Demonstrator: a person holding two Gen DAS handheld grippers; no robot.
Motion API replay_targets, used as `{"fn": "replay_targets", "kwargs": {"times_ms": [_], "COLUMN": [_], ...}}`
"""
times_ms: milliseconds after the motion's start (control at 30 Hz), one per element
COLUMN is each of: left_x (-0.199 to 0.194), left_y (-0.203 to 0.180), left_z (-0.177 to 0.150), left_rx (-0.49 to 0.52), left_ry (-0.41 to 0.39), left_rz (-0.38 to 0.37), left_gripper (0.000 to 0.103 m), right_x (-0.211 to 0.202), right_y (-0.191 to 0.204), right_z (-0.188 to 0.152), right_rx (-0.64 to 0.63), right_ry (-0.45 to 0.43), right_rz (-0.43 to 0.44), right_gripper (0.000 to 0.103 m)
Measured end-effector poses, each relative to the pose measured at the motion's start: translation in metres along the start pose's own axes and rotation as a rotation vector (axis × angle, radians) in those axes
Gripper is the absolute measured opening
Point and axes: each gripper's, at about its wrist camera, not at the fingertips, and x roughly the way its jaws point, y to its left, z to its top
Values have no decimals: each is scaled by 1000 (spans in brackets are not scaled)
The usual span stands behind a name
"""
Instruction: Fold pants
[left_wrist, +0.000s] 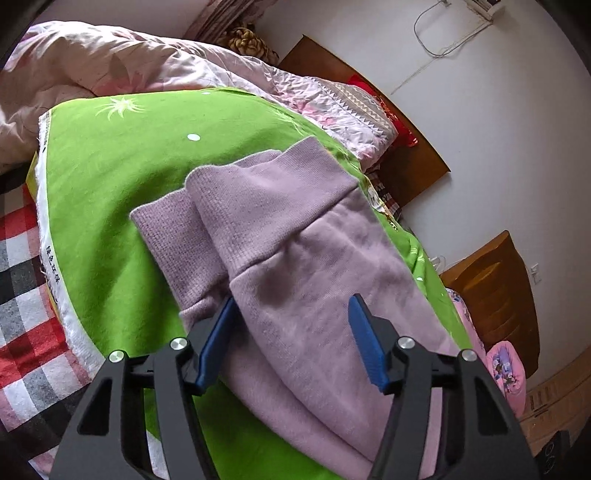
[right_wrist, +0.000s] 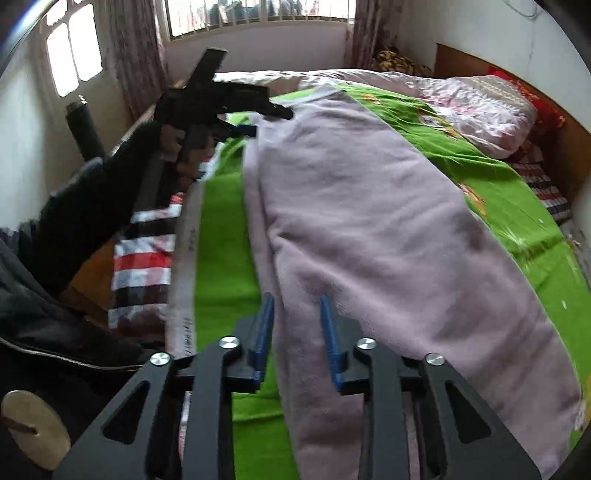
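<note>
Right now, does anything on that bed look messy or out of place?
Slightly. The lilac pants lie lengthwise on the green sheet, but their two ribbed cuffs are staggered, not lined up. Behind them the pink quilt is bunched in a heap.

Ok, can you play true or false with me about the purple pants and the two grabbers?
1. The pants are lilac purple. True.
2. The pants lie on a blue sheet. False: they lie on a green sheet.
3. The left gripper is open, with pants fabric between its blue fingers. True.
4. The right gripper is shut tight. False: its fingers stand apart over the pants.
5. The ribbed cuffs sit near the left gripper. True.
</note>
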Motion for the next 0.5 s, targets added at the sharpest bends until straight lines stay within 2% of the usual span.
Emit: {"fn": "replay_targets", "kwargs": {"times_ms": [167, 400, 500], "left_x": [-8, -13, -19], "left_y": [1, -1, -4], "left_z": [-3, -7, -12], "left_rx": [-34, -13, -7], "left_ry": [0, 8, -1], "left_rz": [5, 3, -5], "left_gripper": [62, 61, 61], "right_x": [-5, 9, 10], "right_y": [9, 29, 35], "right_z": [-4, -17, -18], "right_rx": [-51, -219, -240], "right_ry": [2, 46, 41], "right_rz": [-25, -203, -224], "right_gripper": [24, 24, 14]}}
